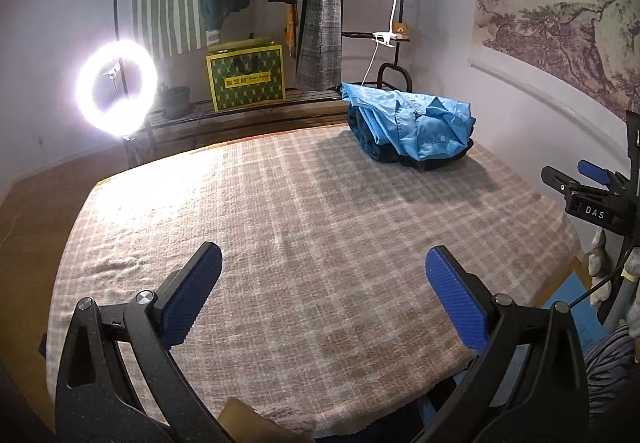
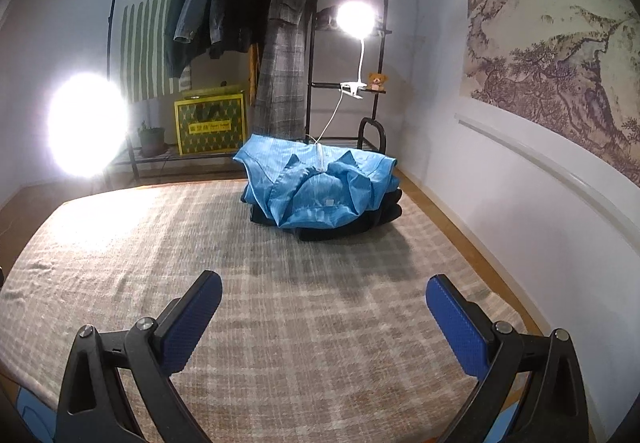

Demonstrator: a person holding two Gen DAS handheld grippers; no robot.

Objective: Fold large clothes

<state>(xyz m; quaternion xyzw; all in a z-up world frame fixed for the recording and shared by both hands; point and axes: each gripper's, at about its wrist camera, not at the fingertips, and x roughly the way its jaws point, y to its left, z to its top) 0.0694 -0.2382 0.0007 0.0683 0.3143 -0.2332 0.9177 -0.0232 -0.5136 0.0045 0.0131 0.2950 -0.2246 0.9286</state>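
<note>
At the far end of the table [image 2: 120, 243], toward its right corner, a light blue garment [image 2: 316, 179] sits bunched on top of a stack of dark folded clothes [image 2: 380, 215], well away from both tools. The left gripper [image 1: 324, 283] and the right gripper [image 2: 324, 307] hover over the near part of the checked cloth [image 1: 280, 211], jaws spread wide and gripping nothing.

From where I stand, the risk is in that pile. The blue piece is crumpled, with collar and sleeves tucked into each other, so a pinch could catch two layers or only a loose flap, and it would then come up twisted. A grab that goes too deep could snag the dark clothes beneath and drag the stack apart. The pile also sits close to the far edge, so a careless tug could tip it off. The white lamp cord [image 2: 334, 115] runs down just behind the blue garment, and I cannot tell if it touches; a lift could hook it. The ring light [image 1: 116, 87] glares hard across the left side.
</note>
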